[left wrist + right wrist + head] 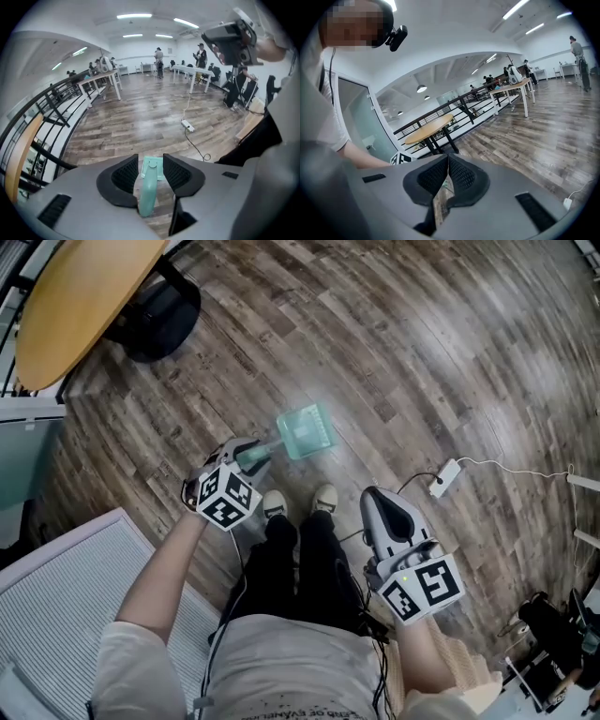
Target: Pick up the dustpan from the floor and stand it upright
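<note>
The dustpan [305, 432] sits on the wooden floor [422, 362] just beyond the person's shoes [298, 502]. Its pale green pan is on the far side and its handle [263, 453] runs back, near and to the left, into the left tongs [251, 457]. In the left gripper view the handle [147, 190] lies lengthwise between the two black pads. It sits close against the left one, with a strip of floor showing beside the right one, so the left tongs [151, 171] look released around it rather than clenched on it. The long axis points along these tongs, down toward the pan. I cannot tell how steeply the handle leans. The right tongs [382, 505] hang well to the right, clenched on nothing, tips together [448, 161]. The left hand is clearly nearer. Any re-grip or steadying would be its job, closing across the handle.
</note>
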Demonstrator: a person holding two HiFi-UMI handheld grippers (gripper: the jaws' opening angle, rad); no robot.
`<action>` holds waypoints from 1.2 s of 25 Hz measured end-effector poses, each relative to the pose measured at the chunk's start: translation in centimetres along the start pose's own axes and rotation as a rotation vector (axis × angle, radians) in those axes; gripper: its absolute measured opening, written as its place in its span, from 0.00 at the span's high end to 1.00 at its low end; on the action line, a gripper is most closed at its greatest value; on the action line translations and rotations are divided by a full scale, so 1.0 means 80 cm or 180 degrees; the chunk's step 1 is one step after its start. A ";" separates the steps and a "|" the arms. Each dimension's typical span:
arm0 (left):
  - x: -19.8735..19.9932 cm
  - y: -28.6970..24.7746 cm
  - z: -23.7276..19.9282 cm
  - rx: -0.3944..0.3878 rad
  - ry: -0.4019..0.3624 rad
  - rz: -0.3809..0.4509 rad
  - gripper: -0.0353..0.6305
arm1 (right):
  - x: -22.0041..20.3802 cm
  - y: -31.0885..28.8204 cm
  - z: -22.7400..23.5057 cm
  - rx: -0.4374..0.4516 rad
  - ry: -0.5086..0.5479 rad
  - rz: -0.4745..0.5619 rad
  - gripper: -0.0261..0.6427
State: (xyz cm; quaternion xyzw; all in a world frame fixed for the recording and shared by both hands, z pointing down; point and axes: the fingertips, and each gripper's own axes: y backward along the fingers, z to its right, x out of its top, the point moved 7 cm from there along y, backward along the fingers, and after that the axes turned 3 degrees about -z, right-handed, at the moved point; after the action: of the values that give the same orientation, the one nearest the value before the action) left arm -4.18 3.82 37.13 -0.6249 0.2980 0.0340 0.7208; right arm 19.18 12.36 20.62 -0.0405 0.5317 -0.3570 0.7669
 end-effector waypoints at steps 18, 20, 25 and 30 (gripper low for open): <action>0.105 0.321 0.045 -0.0085 0.1766 0.1608 0.83 | 0.078 0.061 -0.081 -0.0068 0.0372 0.0096 0.92; 0.113 0.332 0.057 -0.0097 0.1698 0.1637 0.83 | 0.084 0.063 -0.091 -0.0074 0.0390 0.0087 0.92; 0.114 0.353 0.076 -0.0025 0.1753 0.1713 0.85 | 0.092 0.074 -0.110 -0.0069 0.0458 0.0107 0.92; 0.107 0.366 0.077 0.0181 0.1753 0.1697 0.89 | 0.105 0.081 -0.120 -0.0095 0.0452 0.0174 0.92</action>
State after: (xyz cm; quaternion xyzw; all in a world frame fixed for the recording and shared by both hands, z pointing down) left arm -7.13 13.06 7.56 -0.4910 0.6333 0.0429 0.5967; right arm 15.84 15.27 7.02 -0.0121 0.5909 -0.3299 0.7361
